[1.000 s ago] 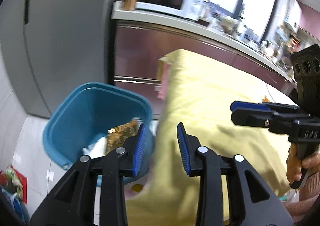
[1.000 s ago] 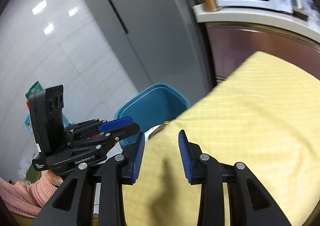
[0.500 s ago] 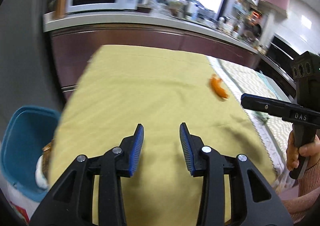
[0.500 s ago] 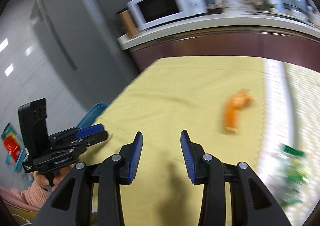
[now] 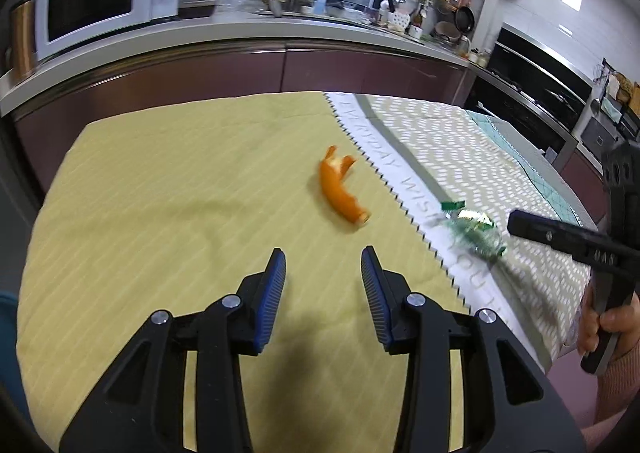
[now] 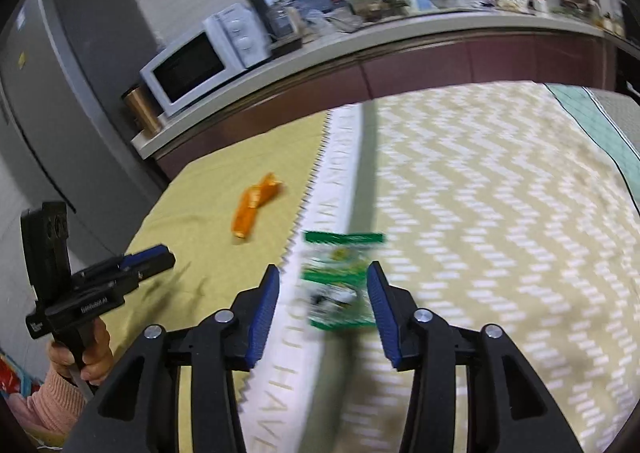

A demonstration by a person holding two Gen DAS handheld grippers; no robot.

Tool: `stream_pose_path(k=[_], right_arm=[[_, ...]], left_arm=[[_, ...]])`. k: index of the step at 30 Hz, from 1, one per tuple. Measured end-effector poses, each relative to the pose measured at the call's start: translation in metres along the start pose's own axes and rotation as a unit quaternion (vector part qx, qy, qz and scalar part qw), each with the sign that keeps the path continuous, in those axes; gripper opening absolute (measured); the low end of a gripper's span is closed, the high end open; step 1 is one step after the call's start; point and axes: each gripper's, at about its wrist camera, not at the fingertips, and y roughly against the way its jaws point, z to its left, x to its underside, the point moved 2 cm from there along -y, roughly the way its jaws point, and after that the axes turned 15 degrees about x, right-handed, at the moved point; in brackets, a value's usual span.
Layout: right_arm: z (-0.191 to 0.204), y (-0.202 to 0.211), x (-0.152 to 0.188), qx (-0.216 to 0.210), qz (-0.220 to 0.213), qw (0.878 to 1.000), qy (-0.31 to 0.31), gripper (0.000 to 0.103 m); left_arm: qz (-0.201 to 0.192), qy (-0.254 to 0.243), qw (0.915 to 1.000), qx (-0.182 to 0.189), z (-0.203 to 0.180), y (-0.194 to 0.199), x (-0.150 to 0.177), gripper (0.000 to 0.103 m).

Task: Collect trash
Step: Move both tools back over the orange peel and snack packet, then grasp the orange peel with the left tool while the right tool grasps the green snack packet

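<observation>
Left wrist view: left gripper (image 5: 323, 279), jaws apart and empty, over yellow cloth (image 5: 160, 213); orange peel (image 5: 340, 191) beyond them. Right wrist view: right gripper (image 6: 319, 301), jaws opening, green wrapper (image 6: 340, 285) lying unpinched between them on the patterned cloth (image 6: 500, 213).

Left gripper (image 5: 323, 277) agape, right gripper (image 6: 319, 295) opening, both empty.

Yellow ribbed cloth (image 5: 160, 189) covers the table: matt, woven. Adjoining beige chevron-patterned cloth (image 6: 480, 189): matt, with a white zigzag-cut border. Crumpled green foil wrapper (image 6: 340, 285): glossy, reflective. Orange peel strip (image 5: 340, 193): smooth, waxy. White microwave casing (image 5: 96, 1): glossy. Maroon cabinet fronts (image 5: 320, 69): semi-gloss.
</observation>
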Motion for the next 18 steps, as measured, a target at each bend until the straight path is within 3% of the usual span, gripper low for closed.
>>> stream_pose_path(k=[18], right_arm=[[-0.008,-0.022,0.01,-0.032,0.023,0.999,-0.012,0.048]], left_arm=[[0.044,0.034,0.9984,-0.007,0.006,-0.075,-0.039,0.043]])
